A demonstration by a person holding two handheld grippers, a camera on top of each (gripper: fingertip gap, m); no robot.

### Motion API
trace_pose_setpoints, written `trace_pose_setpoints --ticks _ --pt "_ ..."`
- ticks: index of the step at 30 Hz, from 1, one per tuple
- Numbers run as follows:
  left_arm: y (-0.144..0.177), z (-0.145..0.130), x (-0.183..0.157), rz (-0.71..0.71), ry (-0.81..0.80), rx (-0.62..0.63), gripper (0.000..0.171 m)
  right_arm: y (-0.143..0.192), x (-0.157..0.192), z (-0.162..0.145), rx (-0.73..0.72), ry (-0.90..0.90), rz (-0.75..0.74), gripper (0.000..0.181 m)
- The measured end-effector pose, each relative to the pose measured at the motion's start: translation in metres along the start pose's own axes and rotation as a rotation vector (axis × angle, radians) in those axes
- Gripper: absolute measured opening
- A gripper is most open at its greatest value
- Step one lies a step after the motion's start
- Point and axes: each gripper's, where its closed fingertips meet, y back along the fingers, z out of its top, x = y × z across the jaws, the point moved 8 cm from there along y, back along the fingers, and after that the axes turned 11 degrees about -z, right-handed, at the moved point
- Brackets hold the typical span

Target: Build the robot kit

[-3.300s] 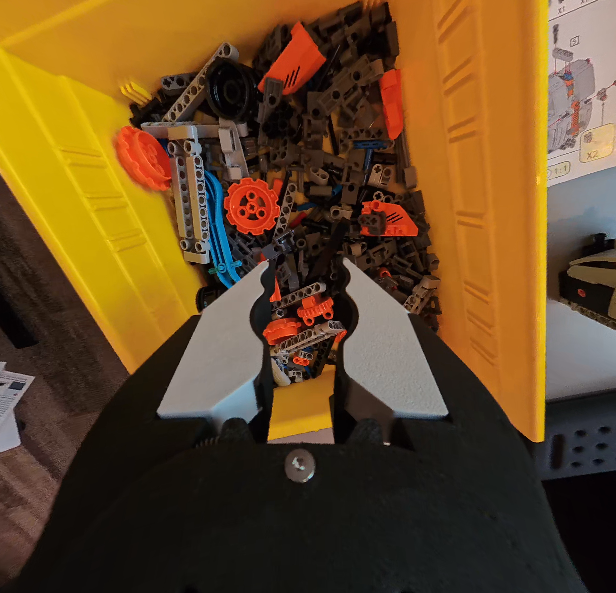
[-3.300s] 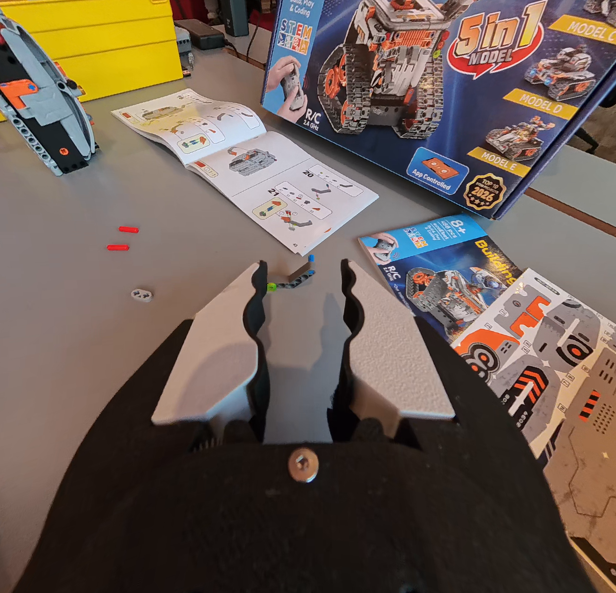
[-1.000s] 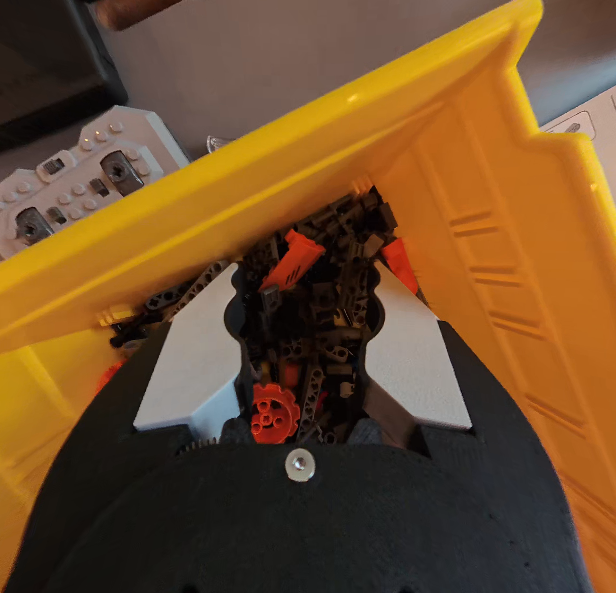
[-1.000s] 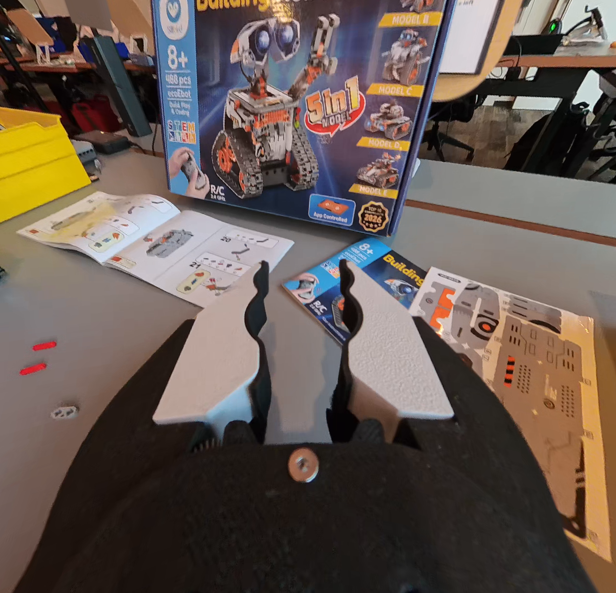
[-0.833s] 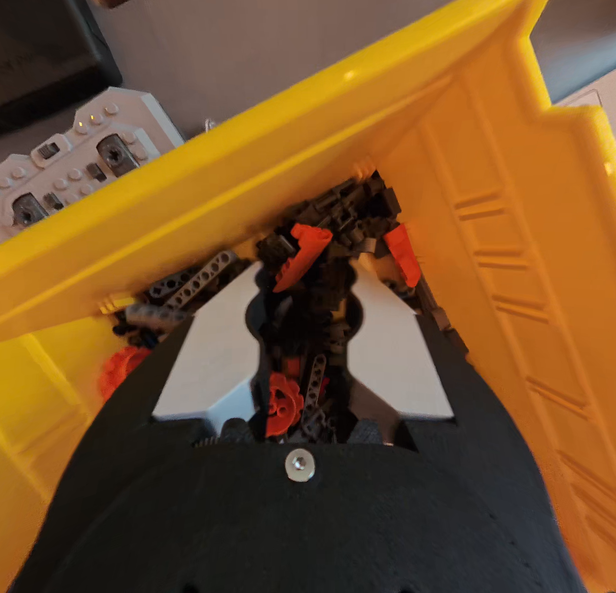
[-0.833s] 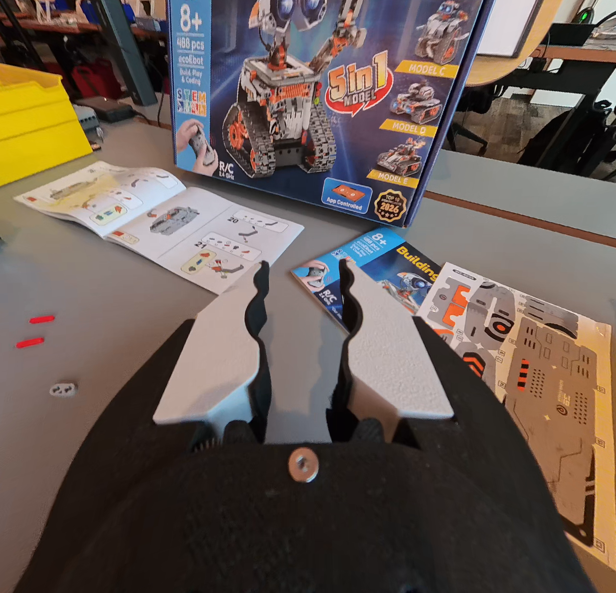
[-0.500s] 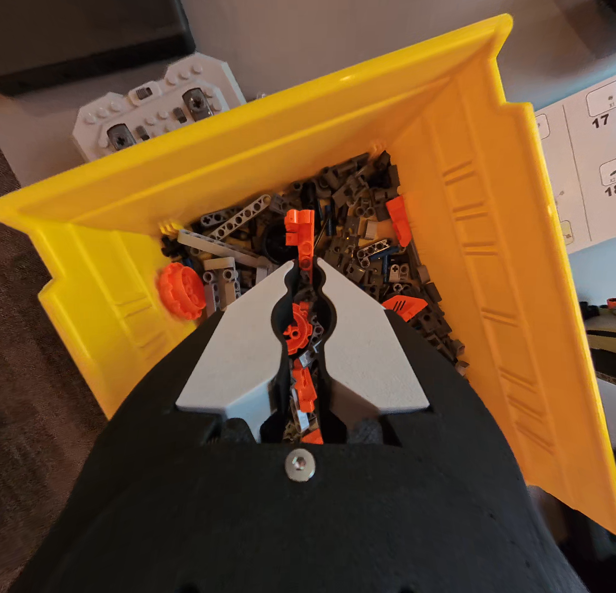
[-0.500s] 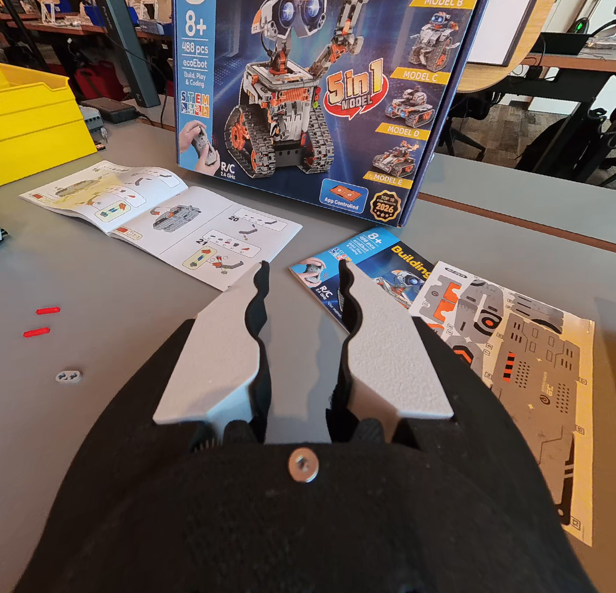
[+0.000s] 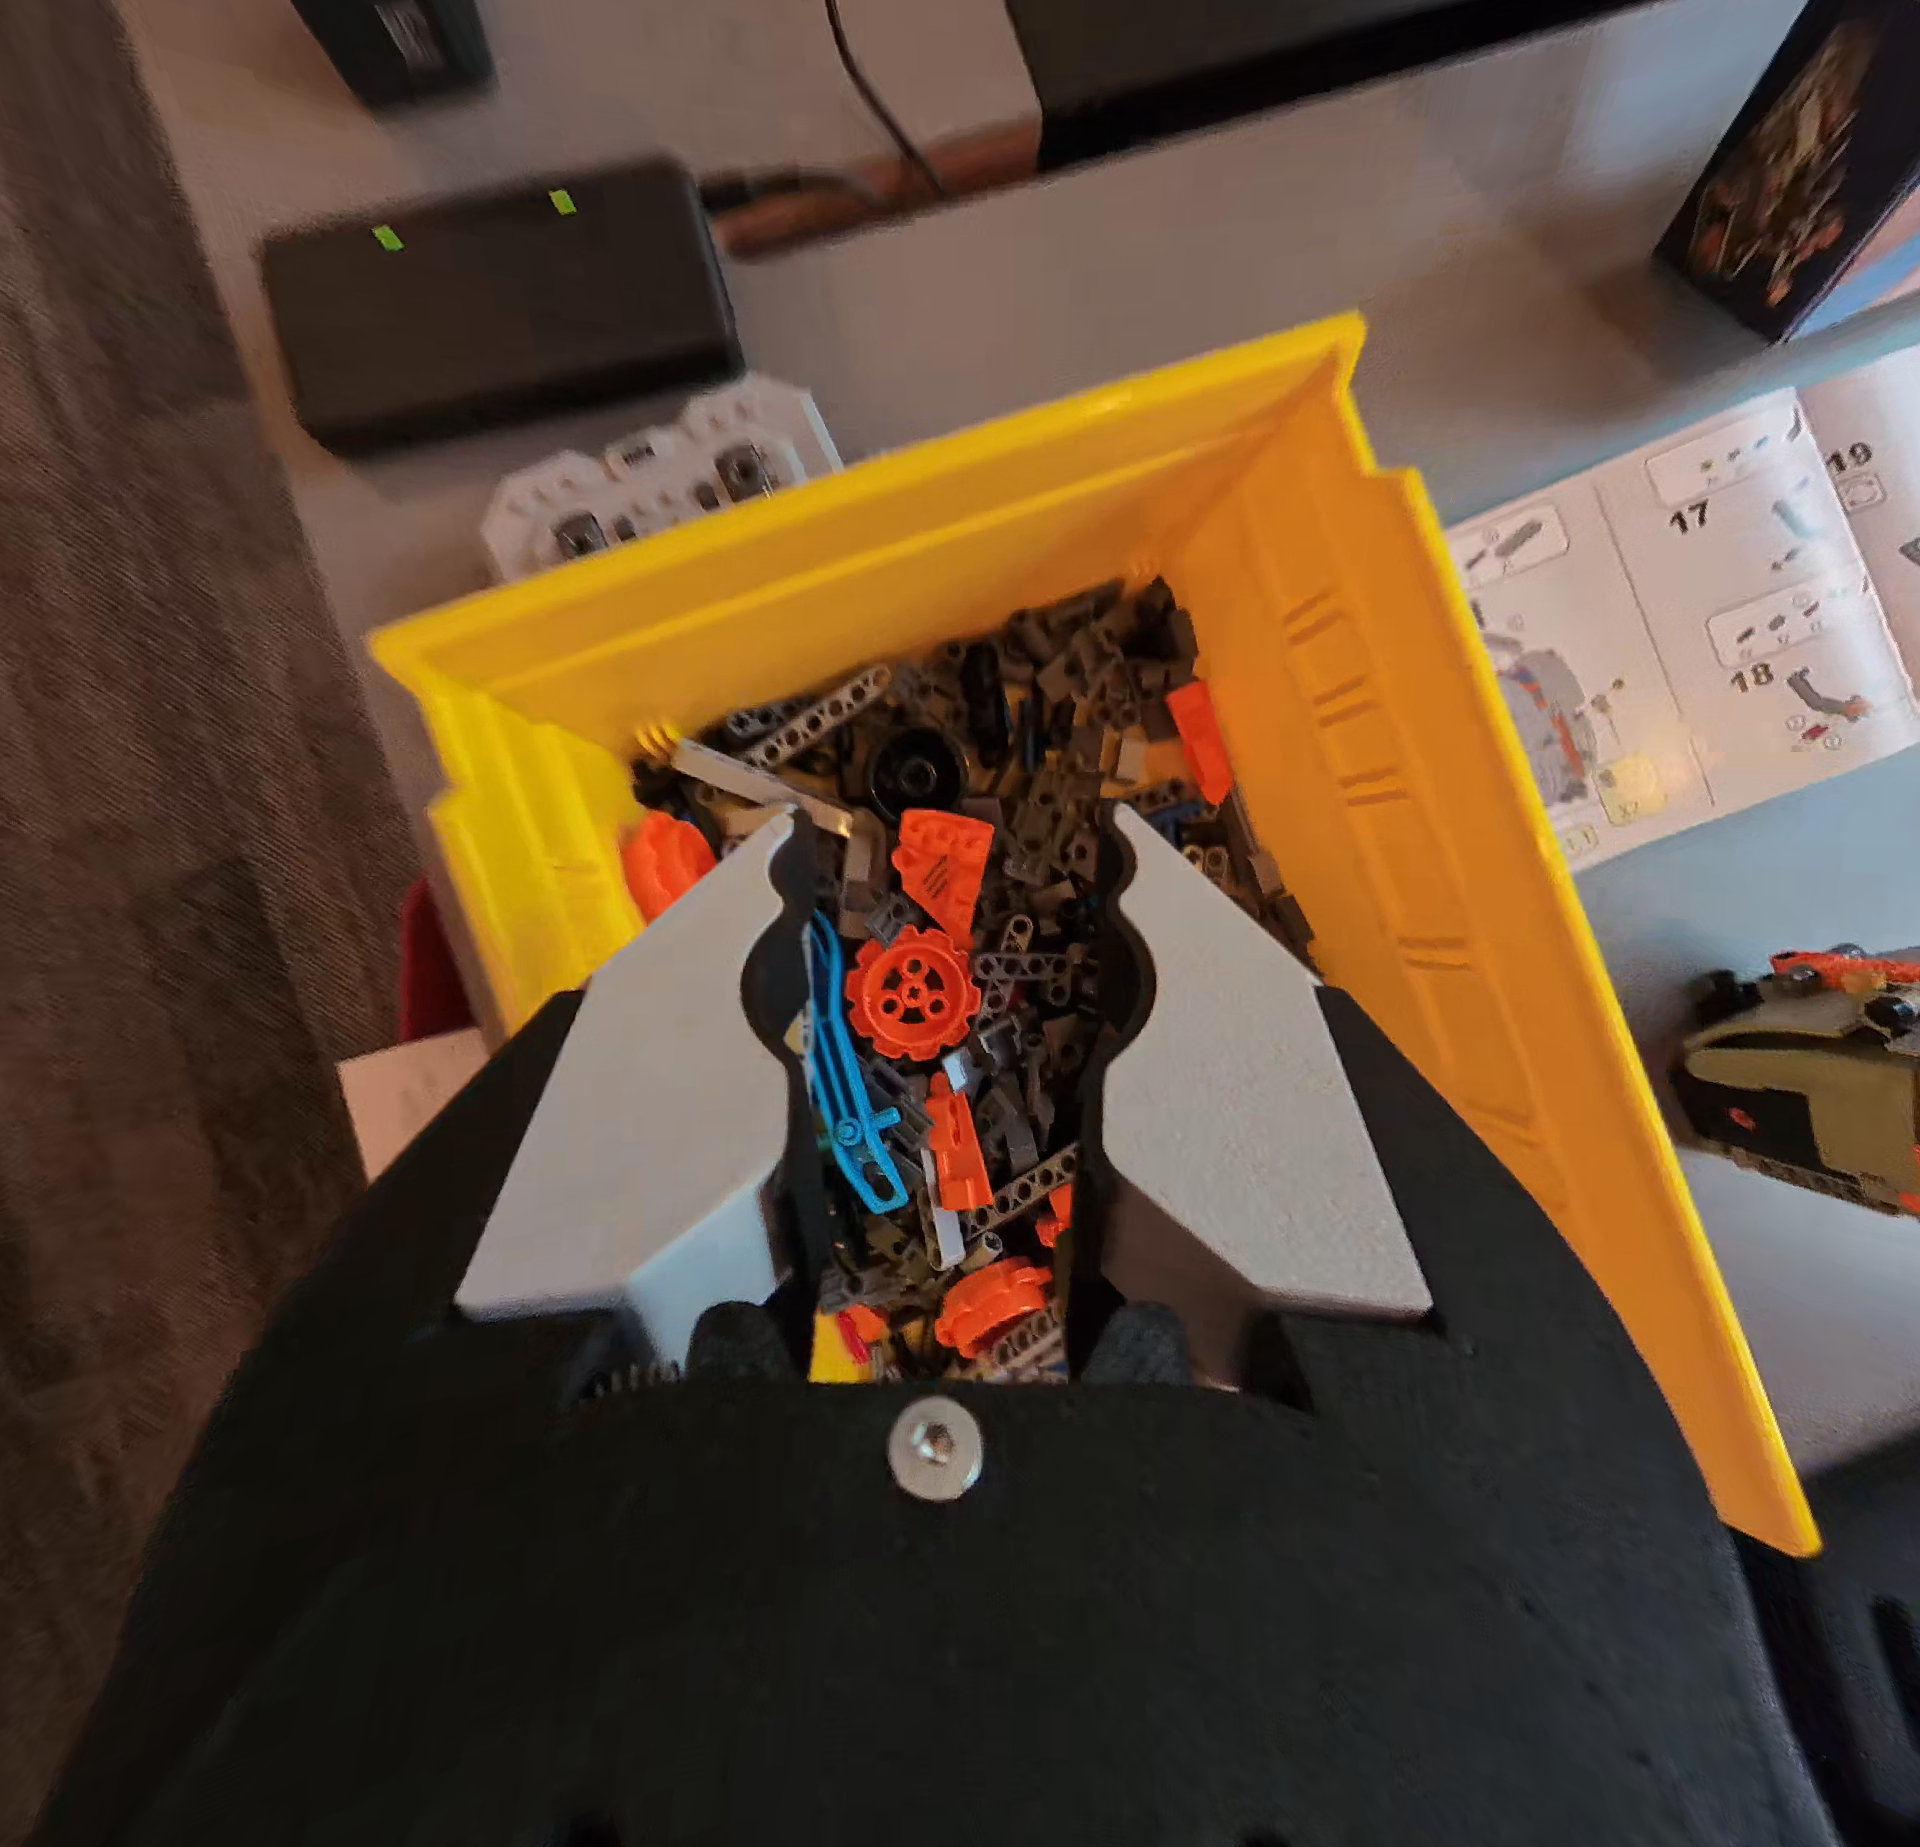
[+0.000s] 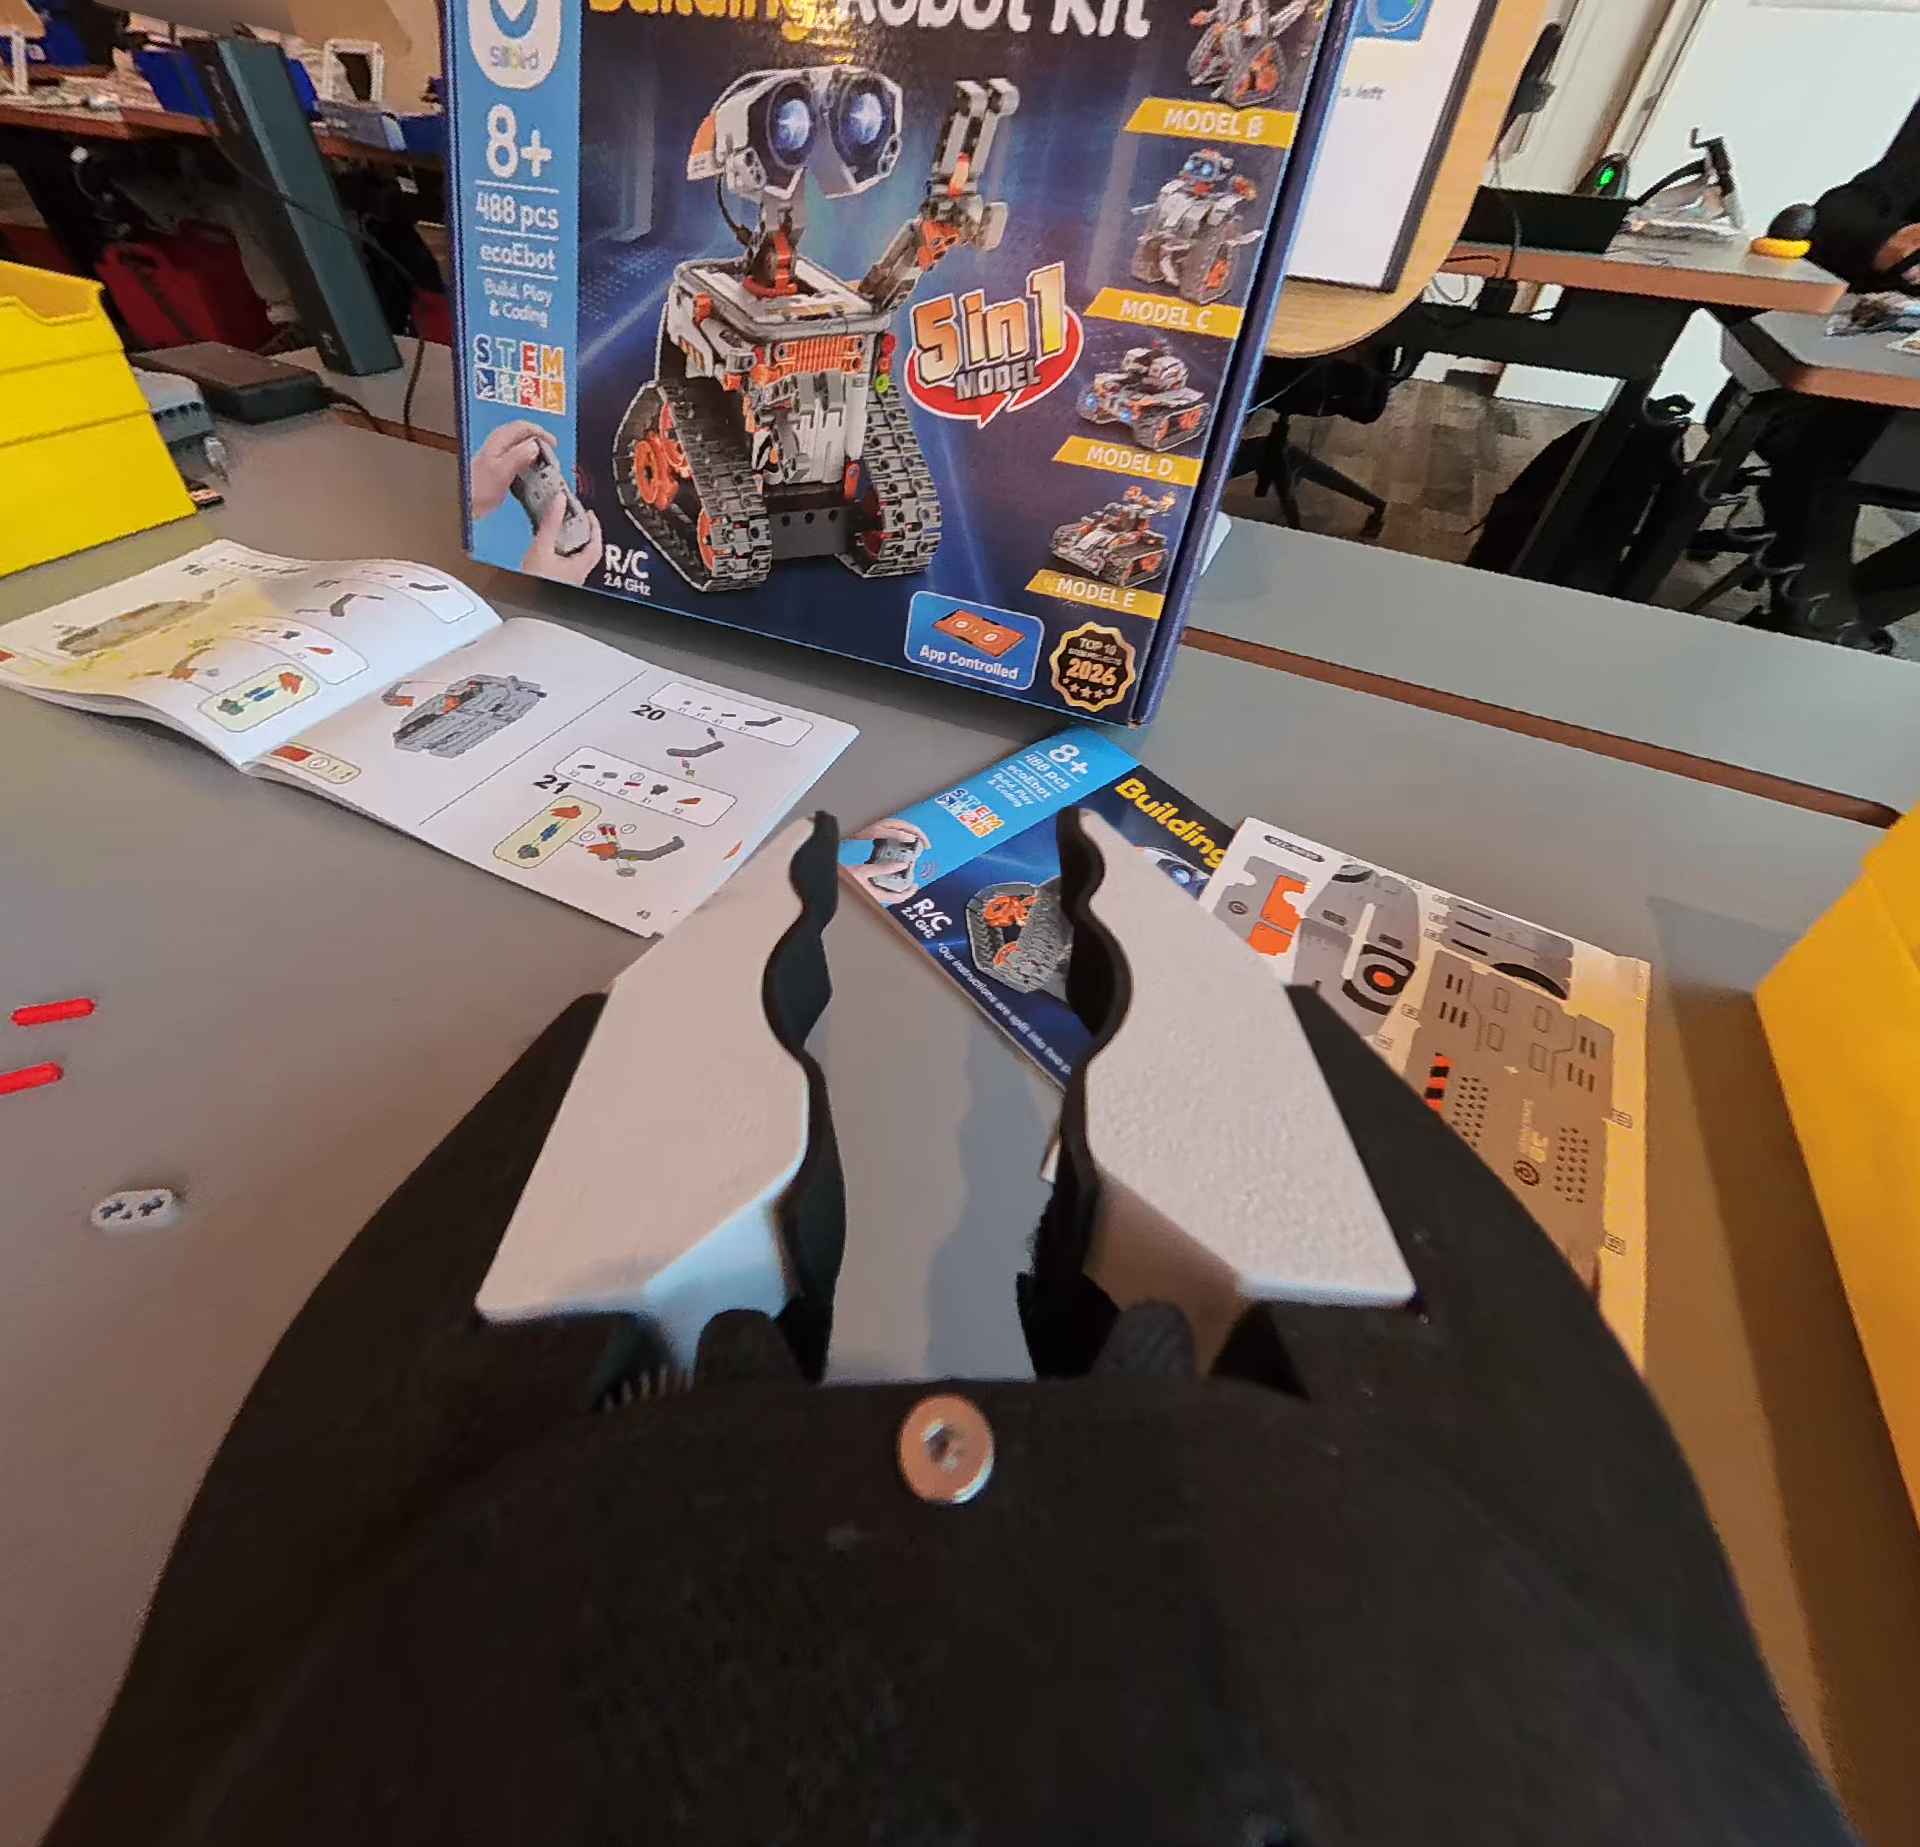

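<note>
Two grippers, neither closed on anything. Held the left gripper (image 9: 956, 821) spread wide above the yellow bin (image 9: 1351, 758), clear of the heap inside. Saw, nearest under its fingers, a blue curved strip (image 9: 847, 1080) and an orange gear wheel (image 9: 912, 992) lying on top near the bin's middle. Beyond those, an orange wedge panel (image 9: 945, 862), then a black wheel (image 9: 914, 769) toward the bin's far wall.

Judged all of it light, hard, smooth plastic: stiff, not fragile, apt to slip or snag on neighbours. Judged the gear best pinched across its toothed rim, the strip across its narrow middle.

Spotted a white studded block (image 9: 644, 488) just behind the bin and a black box (image 9: 499, 291) farther behind.

Held the right gripper (image 10: 945, 826) parted moderately over bare grey table (image 10: 312, 966), well off to the bin's right. Found red pins (image 10: 52, 1011) and a small grey link (image 10: 135, 1207) between it and the bin, an open booklet (image 10: 468, 717) beside the bin, and a tall printed box (image 10: 852, 291) farthest off.
</note>
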Motion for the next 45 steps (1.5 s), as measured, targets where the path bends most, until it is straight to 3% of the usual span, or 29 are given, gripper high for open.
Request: trace_pose_setpoints --ticks 5,8,13,15,18,22,25,29,37,45 --pt "0.03 0.015 -0.015 0.087 -0.107 -0.186 0.049 0.007 -0.005 0.004 -0.012 -0.002 -0.042 0.039" --pt "0.045 0.023 -0.027 0.034 -0.149 -0.346 0.055 0.008 -0.005 0.005 -0.024 0.0 -0.031 0.04" --pt "0.063 0.035 -0.03 -0.069 -0.166 -0.695 0.083 0.007 0.001 0.005 -0.024 0.043 -0.018 0.04" --pt "0.056 0.035 -0.025 -0.102 -0.158 -0.744 0.091 0.005 0.003 0.004 -0.016 0.063 -0.016 0.04" --pt "0.034 0.032 -0.022 -0.188 -0.159 -0.62 0.104 0.005 0.004 0.003 -0.008 0.079 -0.018 0.04" --pt "-0.001 0.019 0.007 -0.007 -0.197 -0.379 0.087 0.003 0.003 0.0 0.005 0.073 -0.023 0.04" --pt "-0.028 0.004 0.023 0.0 -0.164 -0.169 0.079 0.002 0.003 0.0 0.009 0.076 -0.024 0.04" --pt "-0.049 -0.009 0.041 0.048 -0.071 -0.004 0.085 0.001 0.006 -0.001 0.023 0.096 -0.017 0.04" --pt "-0.049 -0.011 0.044 0.097 0.083 0.006 0.07 -0.003 0.013 -0.005 0.055 0.147 0.001 0.04" --pt "-0.062 -0.014 0.04 0.184 0.138 0.084 0.091 -0.005 0.018 -0.007 0.076 0.18 0.016 0.04"
